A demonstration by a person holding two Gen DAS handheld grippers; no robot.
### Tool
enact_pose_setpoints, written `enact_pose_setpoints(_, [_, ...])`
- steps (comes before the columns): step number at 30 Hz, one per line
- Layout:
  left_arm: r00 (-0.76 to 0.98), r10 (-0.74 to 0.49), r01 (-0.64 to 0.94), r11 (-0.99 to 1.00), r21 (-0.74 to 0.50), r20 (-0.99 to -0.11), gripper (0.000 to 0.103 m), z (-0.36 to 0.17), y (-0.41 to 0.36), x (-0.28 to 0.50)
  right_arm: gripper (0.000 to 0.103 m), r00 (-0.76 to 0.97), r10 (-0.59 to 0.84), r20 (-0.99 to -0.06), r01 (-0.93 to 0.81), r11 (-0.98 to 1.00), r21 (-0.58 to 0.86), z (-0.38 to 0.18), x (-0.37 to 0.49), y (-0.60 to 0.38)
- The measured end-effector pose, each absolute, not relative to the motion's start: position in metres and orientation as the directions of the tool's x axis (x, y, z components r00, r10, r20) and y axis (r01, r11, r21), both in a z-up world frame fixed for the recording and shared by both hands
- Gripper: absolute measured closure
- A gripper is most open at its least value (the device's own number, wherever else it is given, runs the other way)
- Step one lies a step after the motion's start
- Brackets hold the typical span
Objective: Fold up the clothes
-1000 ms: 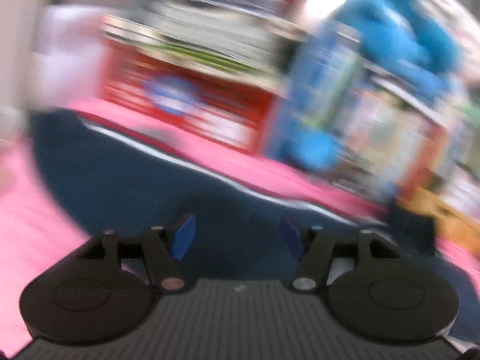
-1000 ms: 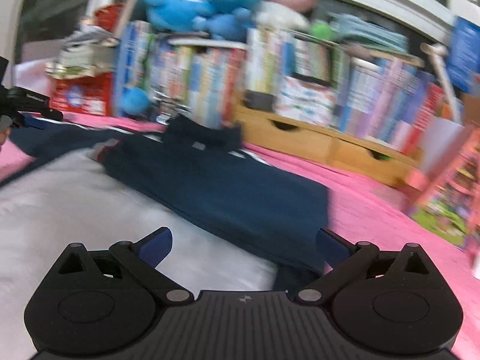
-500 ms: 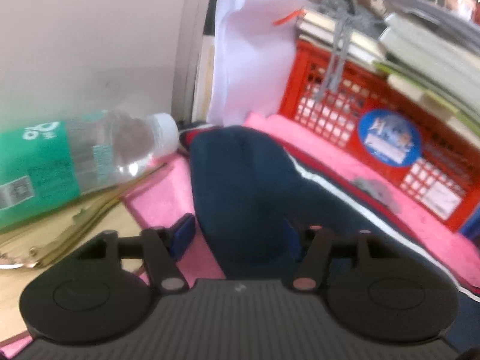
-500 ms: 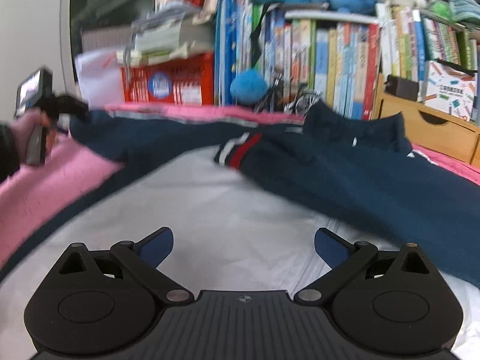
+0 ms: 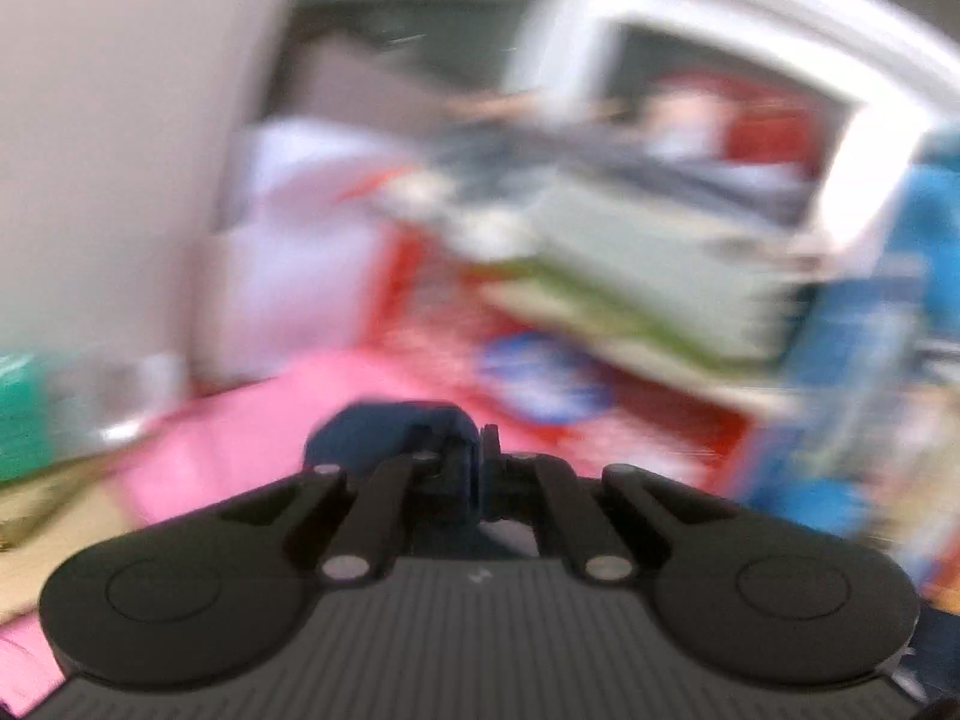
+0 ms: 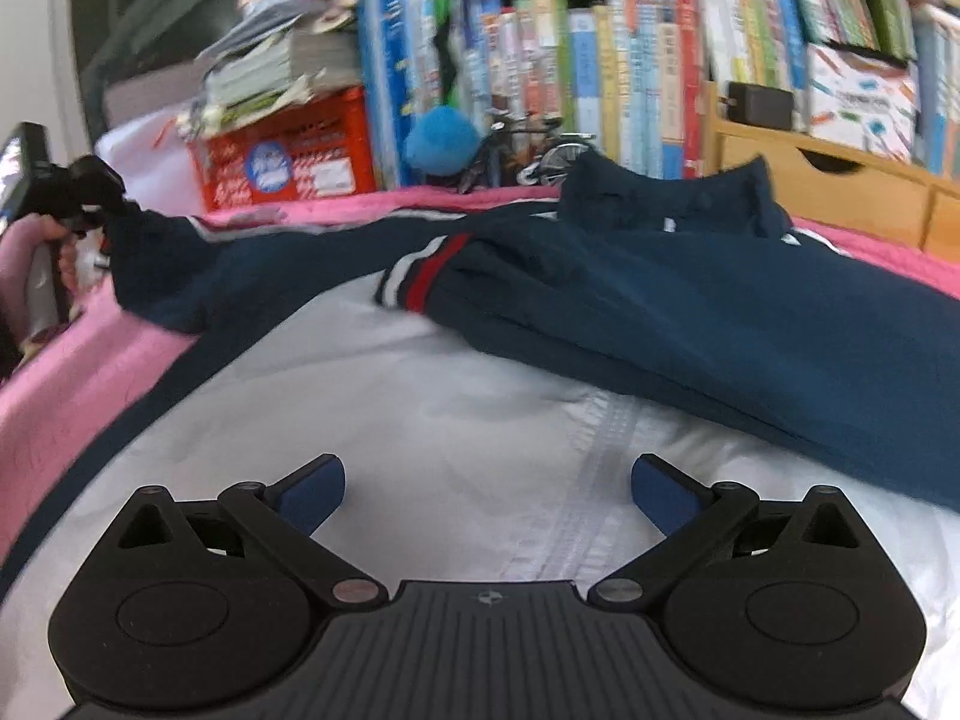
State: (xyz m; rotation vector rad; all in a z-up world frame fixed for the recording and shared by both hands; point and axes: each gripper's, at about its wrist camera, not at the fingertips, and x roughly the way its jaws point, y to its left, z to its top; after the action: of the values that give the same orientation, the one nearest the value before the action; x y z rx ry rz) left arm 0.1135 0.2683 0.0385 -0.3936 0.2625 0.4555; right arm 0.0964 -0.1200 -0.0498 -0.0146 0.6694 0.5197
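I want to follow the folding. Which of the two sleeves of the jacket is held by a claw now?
The stretched-out sleeve at the left of the right wrist view: the left claw pinches its end. The other sleeve, with the red and white cuff, lies folded across the jacket, untouched.

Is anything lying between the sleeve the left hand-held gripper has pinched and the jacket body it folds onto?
Nothing visible. The left hand-held gripper grips the navy sleeve; only the other sleeve's striped cuff already lies on the jacket.
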Motion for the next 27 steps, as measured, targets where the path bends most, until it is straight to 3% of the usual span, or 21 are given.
enact_pose_setpoints(2, [0.937, 0.226, -0.298, 0.914, -0.274, -0.266, 0.101, 0.057, 0.214, 0.109, 0.001, 0.7, 0.438, -0.564, -0.404, 0.894, 0.194, -0.047, 0.093, -0.135])
enact_pose_setpoints(6, [0.946, -0.102, 0.051, 0.984, -0.169, -0.306, 0.099, 0.054, 0.093, 0.102, 0.001, 0.772, 0.367, -0.519, -0.275, 0.929, 0.248, -0.039, 0.084, -0.179])
enact_pose_setpoints(7, [0.928, -0.179, 0.138, 0.98, -0.146, -0.326, 0.098, 0.053, 0.063, 0.1, 0.001, 0.787, 0.341, -0.514, -0.242, 0.937, 0.251, -0.038, 0.082, -0.19])
enact_pose_setpoints(10, [0.801, -0.299, 0.252, 0.954, -0.16, -0.518, 0.094, 0.013, 0.005, 0.115, 0.001, 0.815, 0.258, -0.518, -0.145, 0.958, 0.248, -0.034, 0.077, -0.226])
enact_pose_setpoints(13, [0.75, -0.306, 0.25, 0.952, -0.177, -0.587, 0.09, -0.012, -0.014, 0.105, 0.001, 0.821, 0.222, -0.526, -0.105, 0.964, 0.243, -0.031, 0.074, -0.246])
enact_pose_setpoints(18, [0.755, -0.327, 0.261, 0.945, -0.197, -0.568, 0.072, -0.009, 0.01, 0.073, 0.001, 0.81, 0.299, -0.505, -0.214, 0.952, 0.221, -0.021, 0.086, -0.219])
enact_pose_setpoints(21, [0.792, -0.28, 0.238, 0.96, -0.148, -0.543, 0.07, -0.002, 0.034, 0.048, 0.001, 0.796, 0.378, -0.472, -0.326, 0.926, 0.192, -0.009, 0.1, -0.172])
enact_pose_setpoints(25, [0.826, -0.201, 0.15, 0.979, -0.139, -0.526, 0.062, 0.001, 0.078, 0.021, 0.0, 0.792, 0.396, -0.465, -0.459, 0.888, -0.024, 0.001, 0.116, -0.093])
enact_pose_setpoints(27, [0.832, -0.13, 0.074, 0.989, -0.126, -0.539, 0.062, 0.001, 0.099, 0.015, 0.0, 0.811, 0.343, -0.473, -0.494, 0.836, -0.24, -0.009, 0.123, -0.047])
